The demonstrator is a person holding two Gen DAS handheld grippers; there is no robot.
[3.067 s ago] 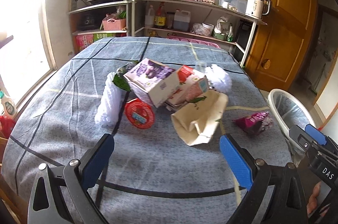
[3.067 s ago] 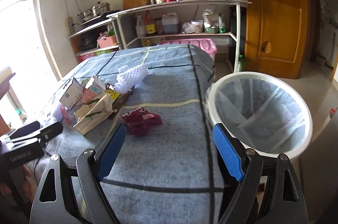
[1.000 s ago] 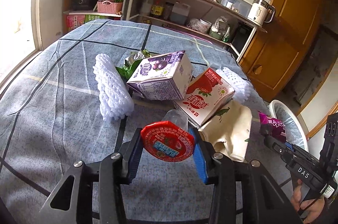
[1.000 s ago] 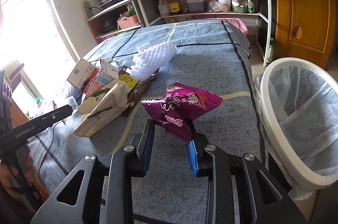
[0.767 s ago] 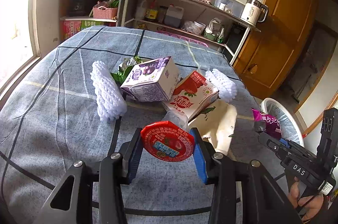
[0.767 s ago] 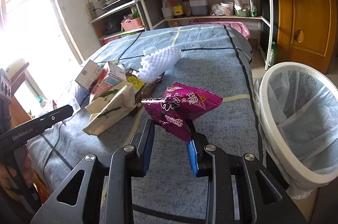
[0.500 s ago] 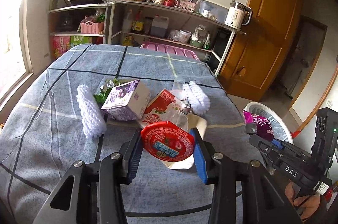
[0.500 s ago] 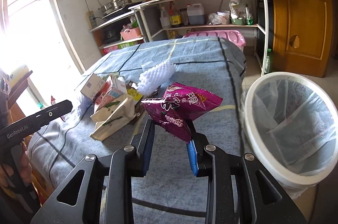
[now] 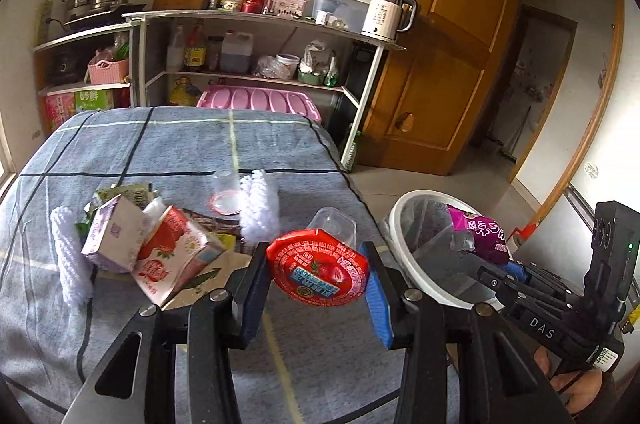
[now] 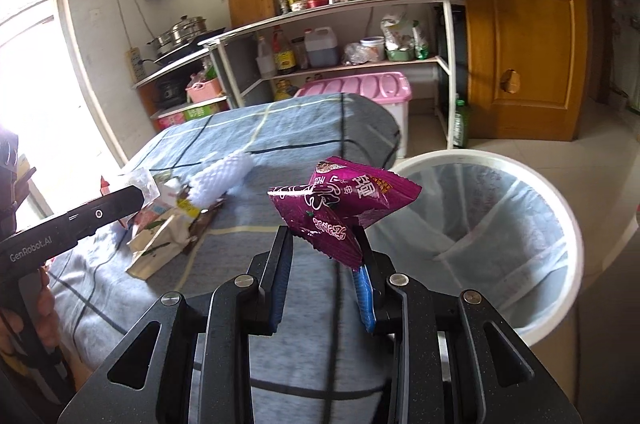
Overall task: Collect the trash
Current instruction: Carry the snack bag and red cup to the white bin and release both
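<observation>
While both grip trash, bin (image 10: 560, 224) near

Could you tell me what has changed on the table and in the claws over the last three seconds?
Both claws, empty before, now grip trash: the left claw lifted the red-lidded cup, the right claw the purple snack packet, carrying them toward the white bin. The cartons and foam nets stayed on the table.
</observation>
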